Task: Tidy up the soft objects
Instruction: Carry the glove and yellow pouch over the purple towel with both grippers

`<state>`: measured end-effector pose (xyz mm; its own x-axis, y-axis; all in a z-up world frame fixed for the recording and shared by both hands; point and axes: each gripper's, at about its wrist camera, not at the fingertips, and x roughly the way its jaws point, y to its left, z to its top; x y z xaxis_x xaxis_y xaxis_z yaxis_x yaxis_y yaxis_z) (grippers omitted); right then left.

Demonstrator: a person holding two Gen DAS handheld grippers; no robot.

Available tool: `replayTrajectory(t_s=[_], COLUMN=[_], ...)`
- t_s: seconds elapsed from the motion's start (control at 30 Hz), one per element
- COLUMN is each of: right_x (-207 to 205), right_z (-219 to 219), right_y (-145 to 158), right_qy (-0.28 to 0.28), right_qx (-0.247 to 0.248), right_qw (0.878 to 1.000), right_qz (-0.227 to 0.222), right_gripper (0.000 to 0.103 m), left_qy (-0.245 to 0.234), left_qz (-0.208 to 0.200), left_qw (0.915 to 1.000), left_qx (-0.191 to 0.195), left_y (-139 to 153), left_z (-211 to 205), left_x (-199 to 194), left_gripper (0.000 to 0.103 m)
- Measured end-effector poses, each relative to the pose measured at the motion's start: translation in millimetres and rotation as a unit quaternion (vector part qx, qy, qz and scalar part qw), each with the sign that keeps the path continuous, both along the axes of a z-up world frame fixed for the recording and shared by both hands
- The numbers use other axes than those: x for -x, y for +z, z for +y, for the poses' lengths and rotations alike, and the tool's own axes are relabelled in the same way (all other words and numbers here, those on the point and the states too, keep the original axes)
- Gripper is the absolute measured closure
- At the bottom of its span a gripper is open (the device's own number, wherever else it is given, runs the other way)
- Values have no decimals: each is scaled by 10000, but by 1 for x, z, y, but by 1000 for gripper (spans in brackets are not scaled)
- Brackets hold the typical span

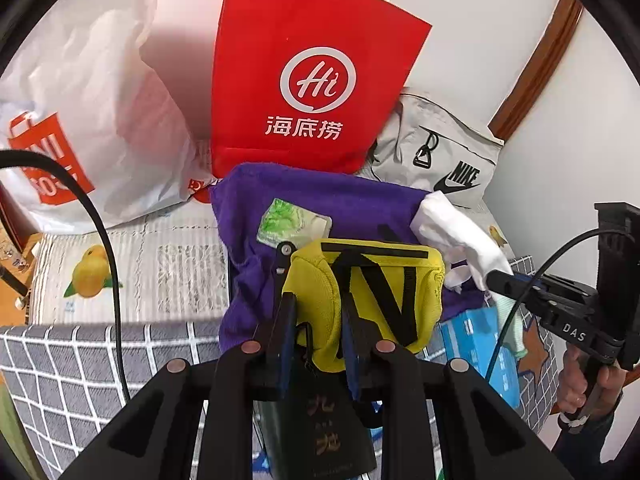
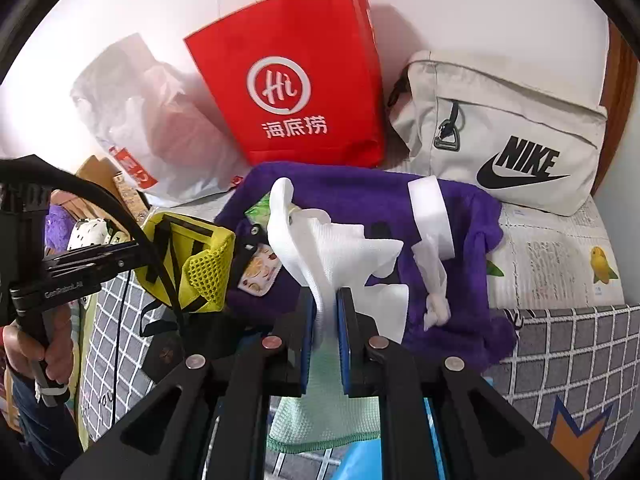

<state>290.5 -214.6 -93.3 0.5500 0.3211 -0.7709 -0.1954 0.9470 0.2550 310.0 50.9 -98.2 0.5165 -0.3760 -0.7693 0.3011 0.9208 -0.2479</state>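
Observation:
My left gripper [image 1: 318,308] is shut on a yellow pouch [image 1: 384,284] with black straps and holds it above a purple towel [image 1: 340,196]. The pouch also shows at the left of the right wrist view [image 2: 200,256]. My right gripper [image 2: 324,304] is shut on a white and pale green cloth [image 2: 332,248], held over the purple towel [image 2: 360,192]. The cloth also shows in the left wrist view [image 1: 456,232], gripped at the right. A small green packet [image 1: 292,220] lies on the towel.
A red paper bag [image 1: 312,72], a white plastic bag [image 1: 88,120] and a grey Nike bag [image 2: 512,132] stand against the wall behind. The towel lies on a lemon-print mat [image 1: 160,268] and a grey checked mat [image 2: 568,344]. A blue box [image 1: 480,344] lies below.

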Motion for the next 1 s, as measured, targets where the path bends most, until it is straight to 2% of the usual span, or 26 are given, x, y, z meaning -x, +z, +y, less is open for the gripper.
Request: replayTrajectory(t_s=[0.57,0.83,1.0], right_x=[-69,-95,-103], right_z=[11,15,16], right_y=[-38,-65,-79], right_qy=[-3,57,71], right_qx=[252,550,438], right_qw=[9992,9961,9942], right_qz=[303,685,979], right_gripper=[91,91,91], left_qy=[-44,-65,-100], left_qz=[379,450,506], left_qw=[9993,9989,9986], left_qx=[-42,-127,-150], left_y=[-30,-39,-42], left_z=[-20,-28,-30], left_x=[-64,-79,-81], left_gripper=[82,82,82])
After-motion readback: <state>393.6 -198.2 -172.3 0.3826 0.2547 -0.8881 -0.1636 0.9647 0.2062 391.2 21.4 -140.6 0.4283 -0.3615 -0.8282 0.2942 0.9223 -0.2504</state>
